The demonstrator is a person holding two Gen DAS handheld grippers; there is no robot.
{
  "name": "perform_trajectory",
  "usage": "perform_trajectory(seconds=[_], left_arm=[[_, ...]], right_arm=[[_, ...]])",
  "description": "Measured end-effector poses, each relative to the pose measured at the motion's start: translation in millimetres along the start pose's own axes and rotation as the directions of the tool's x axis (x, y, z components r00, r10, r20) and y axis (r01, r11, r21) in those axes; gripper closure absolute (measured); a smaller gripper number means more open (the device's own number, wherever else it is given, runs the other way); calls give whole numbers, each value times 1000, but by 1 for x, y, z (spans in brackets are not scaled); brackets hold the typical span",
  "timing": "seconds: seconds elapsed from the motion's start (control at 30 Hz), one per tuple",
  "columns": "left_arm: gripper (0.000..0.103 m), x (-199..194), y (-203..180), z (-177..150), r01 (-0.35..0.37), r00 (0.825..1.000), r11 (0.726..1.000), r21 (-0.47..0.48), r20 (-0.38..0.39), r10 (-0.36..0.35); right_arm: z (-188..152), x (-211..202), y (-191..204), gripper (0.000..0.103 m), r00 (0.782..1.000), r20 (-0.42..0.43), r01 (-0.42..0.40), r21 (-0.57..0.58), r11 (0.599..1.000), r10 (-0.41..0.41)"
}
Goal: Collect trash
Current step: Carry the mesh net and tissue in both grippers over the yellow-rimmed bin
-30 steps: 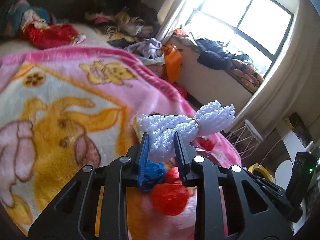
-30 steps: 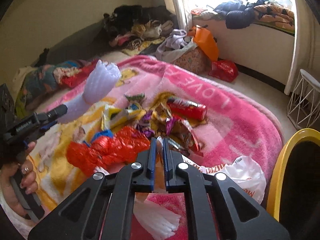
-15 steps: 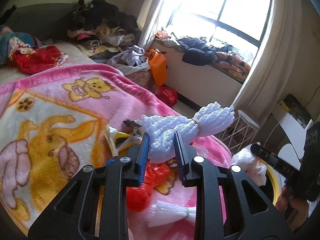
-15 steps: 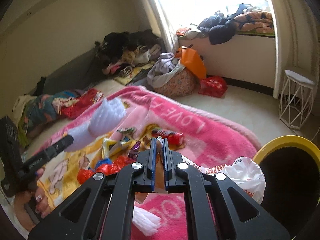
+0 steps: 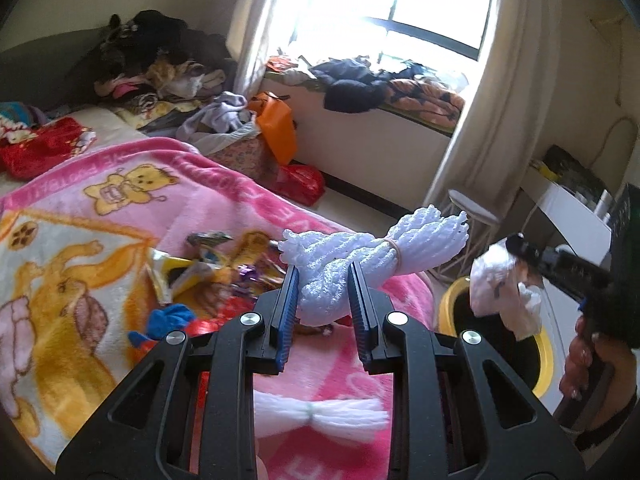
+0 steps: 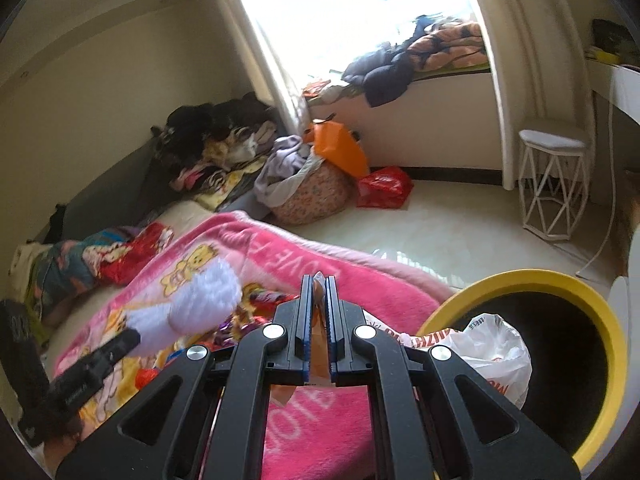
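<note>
My left gripper (image 5: 323, 276) is shut on a white foam net sleeve (image 5: 372, 248), bunched with a rubber band, held above the pink blanket (image 5: 120, 208). My right gripper (image 6: 319, 284) is shut on a white plastic bag (image 6: 488, 344) that hangs at the rim of the yellow bin (image 6: 560, 280); the bag (image 5: 500, 284) and bin (image 5: 452, 304) also show in the left wrist view. Several snack wrappers (image 5: 216, 264) and a second foam sleeve (image 5: 320, 412) lie on the blanket. The left gripper with its sleeve (image 6: 192, 308) shows in the right wrist view.
A white wire stool (image 6: 552, 184) stands on the floor by the curtain. A laundry basket (image 6: 308, 196), an orange bag (image 6: 340, 148) and a red bag (image 6: 384, 188) sit beyond the bed. Clothes are piled at the bed's far end (image 5: 160, 60) and on the window ledge (image 5: 380, 84).
Both grippers have lifted and swung right, toward the yellow bin. The right gripper has carried the white bag to the bin's rim. The left still holds the foam sleeve.
</note>
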State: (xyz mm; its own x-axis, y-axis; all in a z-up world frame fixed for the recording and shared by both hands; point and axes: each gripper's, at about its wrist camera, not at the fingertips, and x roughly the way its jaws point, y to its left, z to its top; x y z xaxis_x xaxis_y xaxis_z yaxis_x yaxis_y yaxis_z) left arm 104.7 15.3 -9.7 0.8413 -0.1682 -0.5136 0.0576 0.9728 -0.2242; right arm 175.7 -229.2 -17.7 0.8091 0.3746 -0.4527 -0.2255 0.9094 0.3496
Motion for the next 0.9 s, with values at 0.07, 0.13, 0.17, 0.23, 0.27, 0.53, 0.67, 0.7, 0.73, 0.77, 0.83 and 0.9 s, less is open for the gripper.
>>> perform_trajectory(seconds=[0.07,0.13,0.17,0.23,0.27,0.53,0.67,0.7,0.73,0.77,0.83,0.9], left_arm=[[83,2,-8,-3,10,1000,1000,17,-6,-10],[83,6,-16,-5,22,1000,999,36,-15,-21],[83,7,-21,-6,23,1000,998,50,-17,-23],[83,11,-32,-8,33,999,996,78,-24,-31],[83,13,-36,-10,37,999,995,88,-28,-35],[83,26,-73,-28,79,995,979,186,-72,-67],[83,33,-90,-38,106,991,969,223,-104,-84],[83,35,-94,-40,111,990,966,232,-111,-88],[83,37,-99,-42,120,988,962,244,-121,-93],[83,39,-104,-45,127,987,959,254,-130,-97],[83,43,-113,-50,140,984,951,277,-147,-102],[83,48,-122,-55,154,980,944,293,-167,-108]], right_arm=[[2,-6,-11,97,1000,14,16,24,1000,-16],[4,-11,-21,97,999,27,27,46,999,-28],[5,-14,-27,97,999,34,33,61,998,-35],[8,-20,-38,97,998,46,44,90,995,-48],[9,-23,-45,97,997,53,47,108,993,-53],[5,-36,-87,97,991,69,99,195,976,-114],[1,-38,-101,97,989,66,117,227,967,-135],[1,-37,-104,97,988,66,121,234,965,-140],[1,-37,-105,97,987,65,125,241,962,-145],[1,-36,-109,97,987,64,127,250,960,-147],[2,-33,-113,97,987,60,130,258,957,-150],[2,-28,-118,97,987,49,135,260,956,-153]])
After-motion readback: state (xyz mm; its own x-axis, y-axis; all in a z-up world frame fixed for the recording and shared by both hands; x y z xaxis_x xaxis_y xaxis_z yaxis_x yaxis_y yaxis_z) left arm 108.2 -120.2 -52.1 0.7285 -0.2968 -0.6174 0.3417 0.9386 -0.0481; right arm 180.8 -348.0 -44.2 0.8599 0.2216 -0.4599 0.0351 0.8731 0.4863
